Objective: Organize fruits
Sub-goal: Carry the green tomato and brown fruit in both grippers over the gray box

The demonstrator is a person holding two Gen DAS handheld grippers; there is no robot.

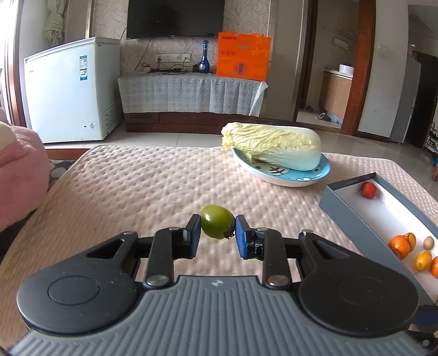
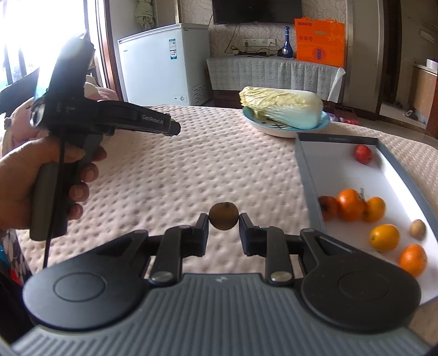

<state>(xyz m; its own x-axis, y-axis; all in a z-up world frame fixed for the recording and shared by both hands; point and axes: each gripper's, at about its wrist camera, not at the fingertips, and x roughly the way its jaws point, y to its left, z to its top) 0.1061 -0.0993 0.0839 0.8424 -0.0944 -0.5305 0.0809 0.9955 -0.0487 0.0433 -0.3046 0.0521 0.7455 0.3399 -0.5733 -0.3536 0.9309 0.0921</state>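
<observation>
left gripper (image 1: pixel 218 229): grips green fruit (image 1: pixel 217 225) | right gripper (image 2: pixel 223 220): grips brown fruit (image 2: pixel 223 215), maybe longan

I'm working in a home living room: a wall TV (image 1: pixel 175 17) hangs above a cloth-draped cabinet (image 1: pixel 191 94), a white chest freezer (image 1: pixel 72 90) stands beside it, and a doorway (image 1: pixel 332 82) opens onto kitchen counters. My table (image 1: pixel 137 178) wears a quilted pink cover.
</observation>
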